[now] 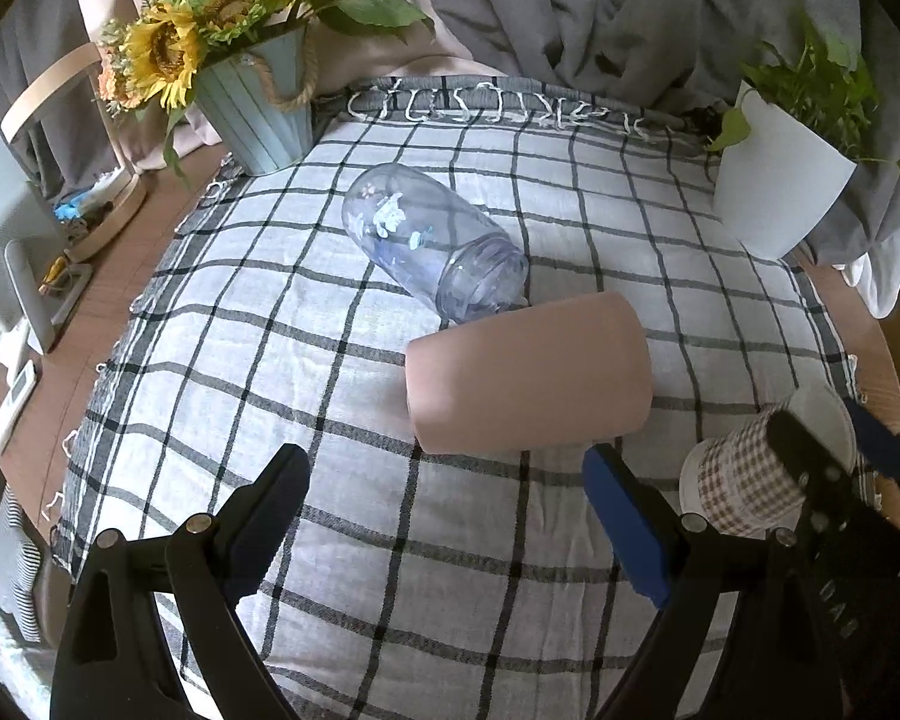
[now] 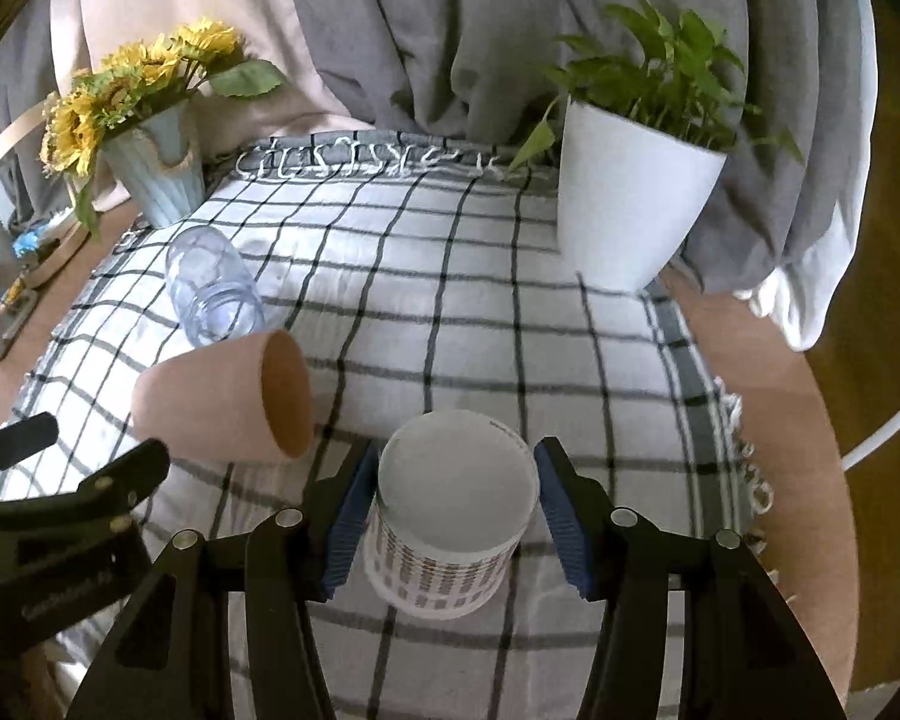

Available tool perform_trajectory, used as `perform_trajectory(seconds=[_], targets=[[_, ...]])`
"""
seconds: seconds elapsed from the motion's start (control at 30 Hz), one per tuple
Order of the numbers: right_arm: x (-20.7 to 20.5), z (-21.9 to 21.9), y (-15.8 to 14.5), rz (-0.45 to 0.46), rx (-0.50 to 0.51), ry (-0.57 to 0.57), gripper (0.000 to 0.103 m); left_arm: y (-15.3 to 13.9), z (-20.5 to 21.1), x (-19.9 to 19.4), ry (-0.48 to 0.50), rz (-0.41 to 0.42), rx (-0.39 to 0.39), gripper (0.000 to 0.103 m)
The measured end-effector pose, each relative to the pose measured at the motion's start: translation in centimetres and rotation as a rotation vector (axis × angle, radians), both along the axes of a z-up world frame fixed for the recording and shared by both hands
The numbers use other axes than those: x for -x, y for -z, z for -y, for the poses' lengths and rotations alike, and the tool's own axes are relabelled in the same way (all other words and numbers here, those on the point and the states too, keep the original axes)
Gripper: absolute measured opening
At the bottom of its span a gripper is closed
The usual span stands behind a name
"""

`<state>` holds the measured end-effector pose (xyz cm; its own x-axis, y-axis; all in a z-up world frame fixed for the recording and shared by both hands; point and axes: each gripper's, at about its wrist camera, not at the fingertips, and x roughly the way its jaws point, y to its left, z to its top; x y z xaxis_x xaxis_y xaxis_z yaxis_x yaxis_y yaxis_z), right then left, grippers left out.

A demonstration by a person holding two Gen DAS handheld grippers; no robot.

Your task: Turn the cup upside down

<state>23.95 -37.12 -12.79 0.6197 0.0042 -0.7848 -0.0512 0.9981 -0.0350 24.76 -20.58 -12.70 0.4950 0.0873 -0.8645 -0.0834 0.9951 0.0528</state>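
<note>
Checked cup (image 2: 444, 540) base shows between right gripper (image 2: 453, 516) only.

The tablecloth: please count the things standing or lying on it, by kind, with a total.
Cups: 2, pink cup lying on its side, checked paper cup between the right claw's fingers
Clear jars: 1, glass jar on its side
Plant pots: 2, sunflower pot, white pot
Total: 5

Left gripper (image 1: 450, 516) hanging wide open at bottom of frame, pink cup (image 1: 528, 375) lying sideways just beyond fingertips. Clear jar (image 1: 432, 249) lying above it, touching. Right gripper (image 1: 834, 450) clamping checkered cup (image 1: 750, 480) at lower right.
</note>
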Motion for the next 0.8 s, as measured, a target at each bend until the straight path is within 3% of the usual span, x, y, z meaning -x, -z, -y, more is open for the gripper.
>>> perform_trajectory(seconds=[0.47, 0.6, 0.73, 0.8], targets=[[0.6, 0.2, 0.8, 0.003, -0.048, -0.017, 0.054, -0.4, -0.4, 1.1, -0.041, 0.005, -0.01, 0.093], [0.4, 0.7, 0.8, -0.011, -0.085, -0.018, 0.055, -1.0, -0.4, 1.3, -0.051, 0.026, 0.005, 0.098], [0.2, 1.3, 0.9, -0.034, -0.126, -0.003, 0.085, -1.8, -0.5, 1.7, -0.082, 0.063, -0.005, 0.102], [0.6, 1.6, 0.4, -0.009, -0.132, 0.001, 0.085, -2.2, -0.6, 2.1, -0.099, 0.086, -0.012, 0.102]])
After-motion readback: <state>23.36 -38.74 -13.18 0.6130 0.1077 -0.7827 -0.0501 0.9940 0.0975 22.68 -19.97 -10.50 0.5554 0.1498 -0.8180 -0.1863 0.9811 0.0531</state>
